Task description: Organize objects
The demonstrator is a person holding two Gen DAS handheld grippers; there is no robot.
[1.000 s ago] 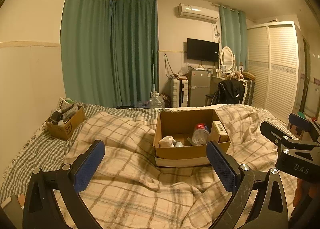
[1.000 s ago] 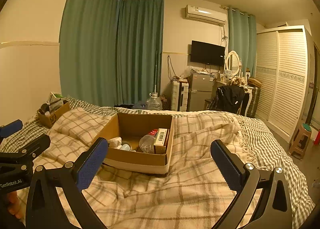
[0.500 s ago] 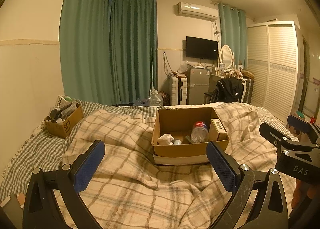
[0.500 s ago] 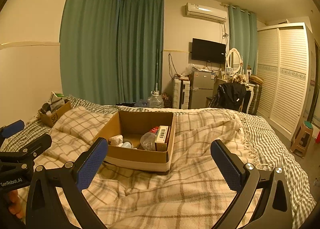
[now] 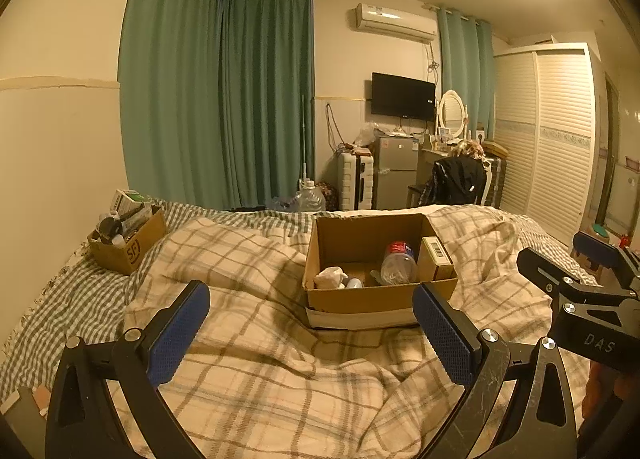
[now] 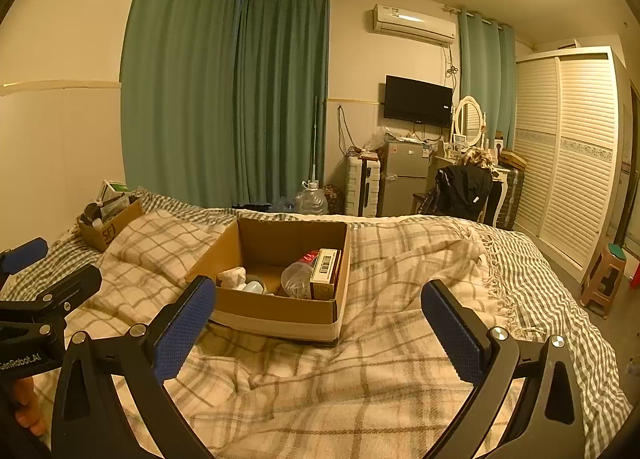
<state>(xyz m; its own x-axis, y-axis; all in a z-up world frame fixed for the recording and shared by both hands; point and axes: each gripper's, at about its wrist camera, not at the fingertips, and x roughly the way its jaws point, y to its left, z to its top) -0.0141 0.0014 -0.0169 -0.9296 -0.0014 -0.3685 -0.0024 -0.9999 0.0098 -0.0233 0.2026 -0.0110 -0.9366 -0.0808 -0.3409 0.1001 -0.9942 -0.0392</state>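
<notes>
An open cardboard box (image 5: 360,301) sits on the plaid blanket in the middle of the bed; it also shows in the right wrist view (image 6: 276,309). Inside lie a clear plastic bottle with a red cap (image 5: 397,265), a small carton with a barcode (image 5: 435,257), a crumpled white tissue (image 5: 330,277) and a small pale object. My left gripper (image 5: 310,325) is open and empty, held above the blanket short of the box. My right gripper (image 6: 316,323) is open and empty, to the right of the left one.
A smaller cardboard box (image 5: 128,247) full of items stands at the bed's far left by the wall. The plaid blanket (image 5: 260,371) is rumpled. Past the bed are a water jug (image 5: 310,199), a fridge, a chair and a wardrobe. A stool (image 6: 604,279) stands on the floor at right.
Both grippers have drawn back and risen slightly, so the box looks a little smaller and lower. Both stay open and empty.
</notes>
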